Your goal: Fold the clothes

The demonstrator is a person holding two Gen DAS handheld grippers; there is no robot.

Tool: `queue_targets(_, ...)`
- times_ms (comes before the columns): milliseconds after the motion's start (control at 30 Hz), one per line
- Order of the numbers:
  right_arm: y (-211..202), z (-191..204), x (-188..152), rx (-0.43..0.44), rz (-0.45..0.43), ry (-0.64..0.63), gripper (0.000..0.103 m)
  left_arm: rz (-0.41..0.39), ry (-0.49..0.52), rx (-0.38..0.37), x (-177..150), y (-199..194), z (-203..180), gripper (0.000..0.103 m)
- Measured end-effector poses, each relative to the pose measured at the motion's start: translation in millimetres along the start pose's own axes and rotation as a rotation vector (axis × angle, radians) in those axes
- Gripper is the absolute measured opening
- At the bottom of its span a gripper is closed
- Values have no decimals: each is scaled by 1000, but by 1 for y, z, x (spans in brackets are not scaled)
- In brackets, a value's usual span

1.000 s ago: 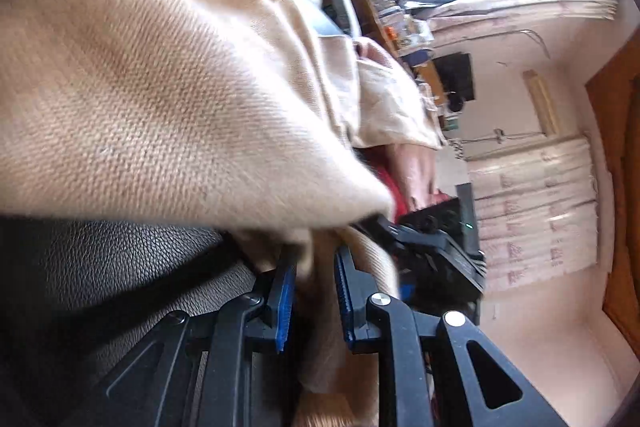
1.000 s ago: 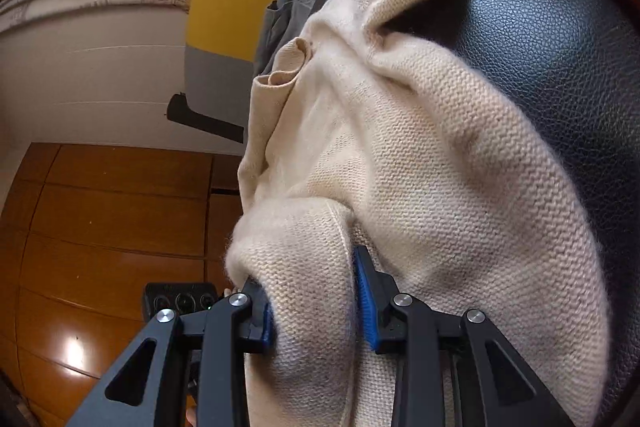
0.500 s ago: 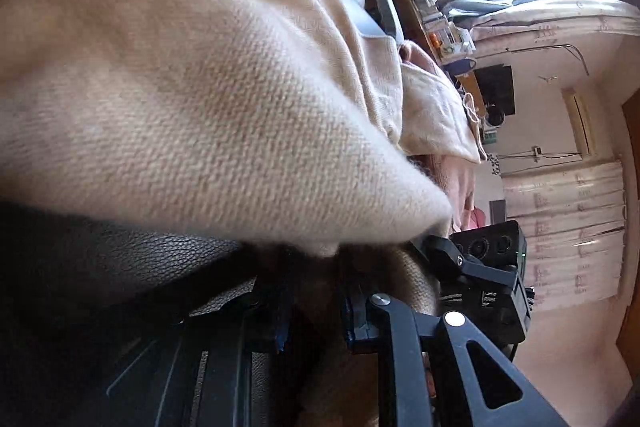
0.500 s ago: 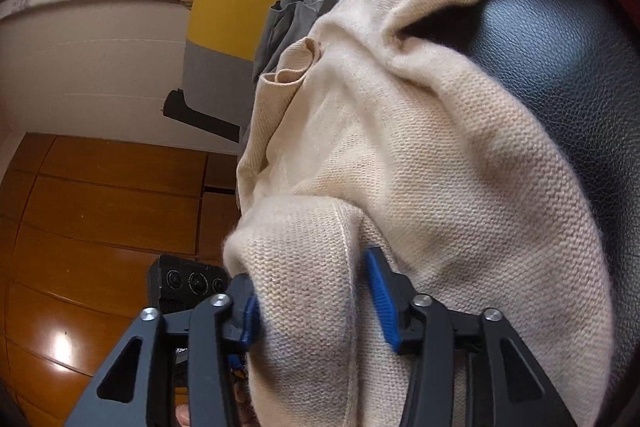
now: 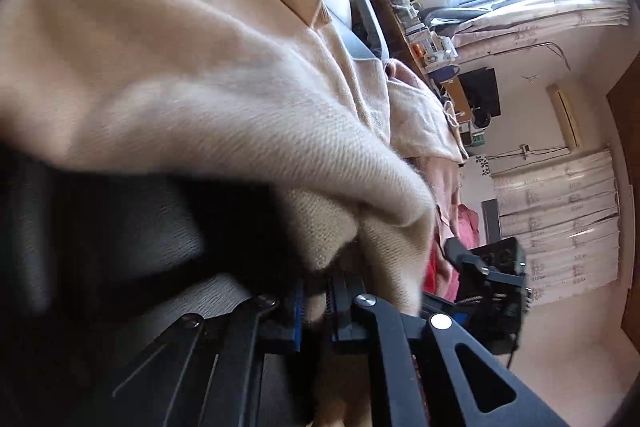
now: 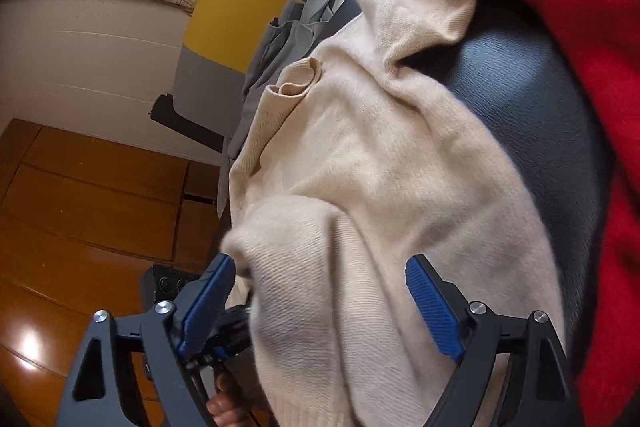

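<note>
Cream sweater [image 6: 360, 163] on black leather seat [image 6: 520, 99], wood floor [image 6: 80, 187] lower left. Left gripper [image 5: 316, 307] closing, fingers pinching sweater; right gripper [image 6: 320, 303] opening, fingers straddle fold, pads clear of it.

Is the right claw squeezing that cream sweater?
Apart: right wrist view shows the right claw opening, blue pads wide, cream sweater loose between.

The left gripper [image 5: 316, 307] points downward, its jaws closing to a narrow gap with cream knit pinched between the blue pads [image 5: 298, 311]. The right gripper [image 6: 320, 303] angles down too, jaws opening wide, pads [image 6: 432, 311] clear of the cloth lying between them.
</note>
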State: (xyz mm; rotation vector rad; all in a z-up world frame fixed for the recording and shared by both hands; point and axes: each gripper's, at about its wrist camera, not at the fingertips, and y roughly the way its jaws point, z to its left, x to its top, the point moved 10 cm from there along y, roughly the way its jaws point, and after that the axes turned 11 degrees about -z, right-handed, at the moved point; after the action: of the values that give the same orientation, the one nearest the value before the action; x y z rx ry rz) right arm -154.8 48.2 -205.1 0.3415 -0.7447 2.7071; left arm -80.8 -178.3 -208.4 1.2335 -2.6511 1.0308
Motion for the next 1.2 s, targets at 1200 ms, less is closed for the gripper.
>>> queue_targets(1200, 54, 4, -62, -655, 31, -727, 103, -403, 430, 764, 48, -357, 219, 30)
